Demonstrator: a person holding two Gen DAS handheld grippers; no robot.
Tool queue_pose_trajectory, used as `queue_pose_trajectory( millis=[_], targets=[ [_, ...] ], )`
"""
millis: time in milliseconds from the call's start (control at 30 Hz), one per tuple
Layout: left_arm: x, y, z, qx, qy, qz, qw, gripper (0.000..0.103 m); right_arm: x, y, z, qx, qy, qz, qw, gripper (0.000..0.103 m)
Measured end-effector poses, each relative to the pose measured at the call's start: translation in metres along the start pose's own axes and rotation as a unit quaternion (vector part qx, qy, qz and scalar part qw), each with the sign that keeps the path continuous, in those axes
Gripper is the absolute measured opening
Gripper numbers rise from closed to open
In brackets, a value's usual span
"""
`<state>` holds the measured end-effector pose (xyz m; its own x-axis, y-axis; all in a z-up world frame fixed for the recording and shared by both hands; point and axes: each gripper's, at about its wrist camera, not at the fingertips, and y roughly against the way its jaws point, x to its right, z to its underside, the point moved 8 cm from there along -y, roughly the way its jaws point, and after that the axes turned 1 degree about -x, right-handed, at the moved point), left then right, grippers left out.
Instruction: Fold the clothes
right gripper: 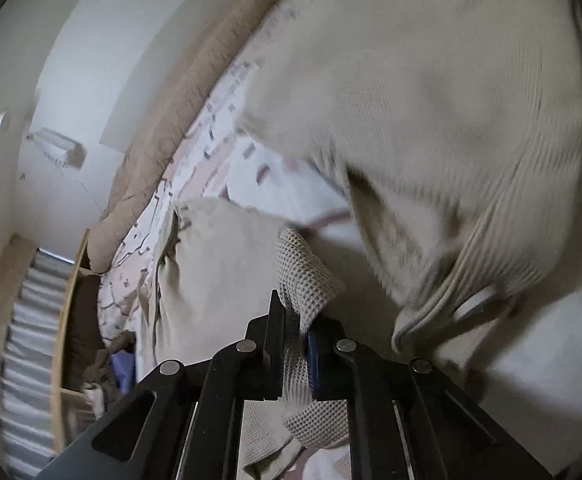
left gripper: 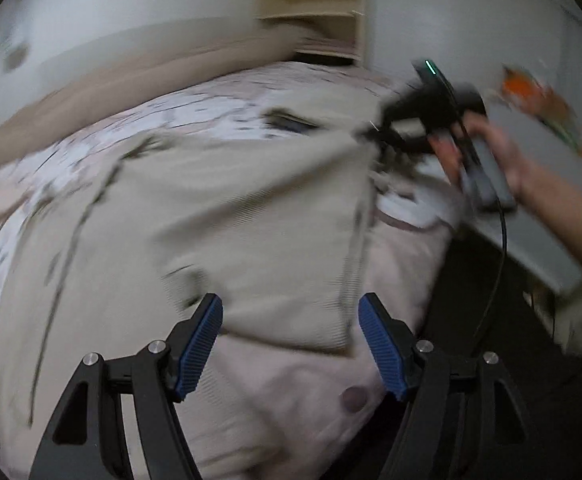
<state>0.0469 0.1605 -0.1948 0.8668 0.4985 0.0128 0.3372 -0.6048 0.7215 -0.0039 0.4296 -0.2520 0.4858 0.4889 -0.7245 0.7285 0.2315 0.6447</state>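
A beige waffle-knit garment [left gripper: 227, 216] lies spread over the patterned bed, blurred by motion. My left gripper [left gripper: 291, 340] is open and empty, its blue pads [left gripper: 199, 344] just above the garment's near hem. My right gripper [left gripper: 375, 130] shows at the far right of the left wrist view, held in a hand at the garment's right edge. In the right wrist view my right gripper [right gripper: 295, 344] is shut on a fold of the beige garment [right gripper: 307, 276], and the rest of the cloth [right gripper: 431, 120] hangs above it with a white button [right gripper: 473, 304].
The bed has a pink and white patterned cover [left gripper: 195, 116] and a tan headboard cushion [left gripper: 103, 92]. A wooden shelf unit [left gripper: 315, 16] stands behind the bed. A grey ledge [left gripper: 539, 200] and dark floor [left gripper: 491, 320] lie to the right.
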Motion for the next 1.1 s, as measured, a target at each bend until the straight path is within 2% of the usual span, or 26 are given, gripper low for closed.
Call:
queue_pose_trajectory(
  millis=[67,167,200,233,267,367,467,567,633,667,700,733,767,867,900,967,1000,1033,1100],
  targets=[
    [0.014,-0.018,-0.002,-0.01,-0.025,0.011,0.9996,0.07,0.0,0.004,-0.004,0.009,0.01,0.006,1.0,0.006],
    [0.029,-0.044,0.004,-0.037,-0.059,0.006,0.9976,0.07,-0.001,0.011,-0.01,0.022,0.024,0.015,0.999,0.006],
    [0.031,-0.052,0.007,-0.05,-0.065,0.001,0.9966,0.066,-0.002,0.013,-0.012,0.026,0.029,0.018,0.999,0.006],
    [0.03,-0.059,0.013,-0.068,-0.063,-0.003,0.9957,0.038,-0.002,0.016,-0.014,0.03,0.034,0.021,0.999,0.006],
    [0.028,-0.064,0.018,-0.083,-0.06,-0.006,0.9947,0.025,-0.002,0.018,-0.016,0.034,0.038,0.024,0.998,0.006],
    [0.024,-0.06,0.022,-0.093,-0.037,0.012,0.9949,0.019,-0.002,0.017,-0.013,0.033,0.06,0.04,0.997,0.006],
    [0.022,-0.056,0.033,-0.114,-0.025,0.022,0.9929,0.019,-0.001,0.017,-0.01,0.035,0.084,0.071,0.993,0.006],
    [0.02,-0.052,0.043,-0.117,-0.016,0.031,0.9925,0.019,-0.004,0.021,-0.007,0.047,0.126,0.112,0.985,0.006],
    [0.017,-0.049,0.043,-0.115,0.0,0.045,0.9923,0.019,-0.009,0.028,-0.004,0.055,0.154,0.145,0.976,0.016],
    [0.015,-0.046,0.042,-0.112,0.009,0.054,0.9922,0.019,-0.012,0.033,-0.004,0.063,0.161,0.155,0.973,0.027],
    [0.013,-0.044,0.039,-0.108,0.023,0.064,0.9919,0.019,-0.014,0.04,-0.006,0.073,0.163,0.162,0.97,0.045],
    [0.01,-0.04,0.036,-0.102,0.037,0.074,0.9914,0.019,-0.017,0.046,-0.007,0.083,0.166,0.169,0.968,0.056],
    [0.006,-0.033,0.032,-0.09,0.053,0.083,0.991,0.019,-0.019,0.052,-0.009,0.092,0.169,0.176,0.965,0.073],
    [-0.017,-0.005,0.017,-0.046,0.095,0.085,0.9907,0.019,-0.037,0.069,-0.014,0.124,0.196,0.202,0.951,0.094],
    [-0.027,0.005,0.011,-0.03,0.108,0.079,0.9905,0.022,-0.047,0.074,-0.015,0.136,0.21,0.213,0.945,0.095],
    [-0.057,0.027,0.005,-0.002,0.127,0.042,0.991,0.041,-0.065,0.084,-0.018,0.158,0.239,0.233,0.929,0.095],
    [-0.076,0.04,0.006,0.015,0.139,0.014,0.9901,0.054,-0.079,0.083,-0.017,0.156,0.253,0.224,0.928,0.095],
    [-0.092,0.048,0.009,0.025,0.146,-0.012,0.9889,0.057,-0.095,0.077,-0.015,0.146,0.268,0.203,0.931,0.095],
    [-0.123,0.06,0.019,0.03,0.161,-0.067,0.9842,0.057,-0.14,0.051,-0.002,0.105,0.301,0.129,0.939,0.095]
  ],
)
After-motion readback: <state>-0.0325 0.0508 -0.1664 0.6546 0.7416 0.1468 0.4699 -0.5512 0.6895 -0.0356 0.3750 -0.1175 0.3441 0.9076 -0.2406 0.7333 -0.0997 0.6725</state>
